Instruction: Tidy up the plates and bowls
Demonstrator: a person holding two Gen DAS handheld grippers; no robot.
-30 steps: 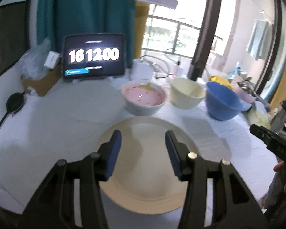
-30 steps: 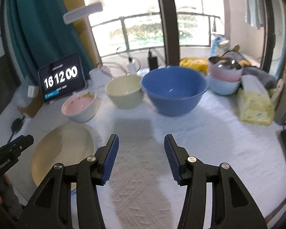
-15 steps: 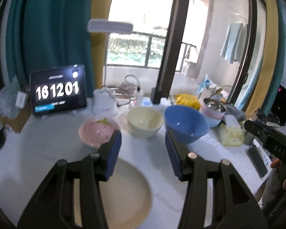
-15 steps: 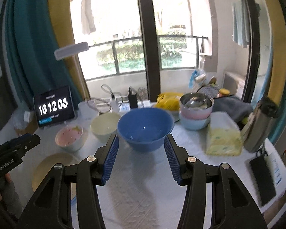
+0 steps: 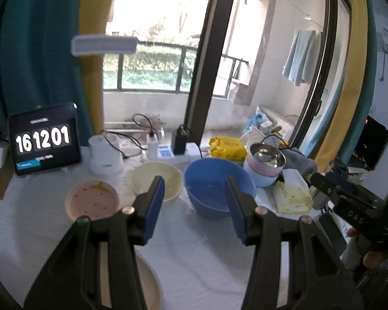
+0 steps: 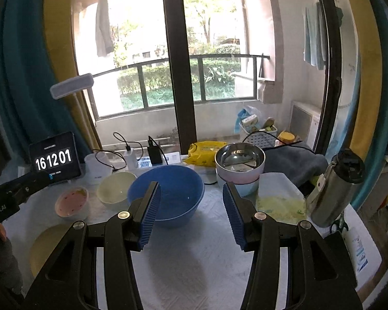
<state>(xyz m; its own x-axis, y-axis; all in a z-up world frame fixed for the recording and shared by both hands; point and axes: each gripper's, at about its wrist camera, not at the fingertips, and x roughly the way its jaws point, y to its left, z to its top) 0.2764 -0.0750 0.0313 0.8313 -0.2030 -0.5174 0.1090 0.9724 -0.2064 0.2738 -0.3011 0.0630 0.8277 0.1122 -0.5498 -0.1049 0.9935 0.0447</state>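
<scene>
While both tools hover above the table [image 6: 194, 271], tilted downward, the left gripper [image 5: 194, 204] and right gripper [image 6: 191, 211] stand parted, empty. Left to right: one cream plate [image 6: 42, 245] at 8 o'clock near the edge, then three bowls: pink [image 6: 71, 201], cream [image 6: 115, 190], blue [image 6: 173, 193]. Bare cloth lies in front.

Pink bowl [image 5: 91, 200], cream bowl [image 5: 156, 180], blue bowl [image 5: 214, 187] stand upright (side by side); plate [image 6: 47, 248] nearer.
</scene>
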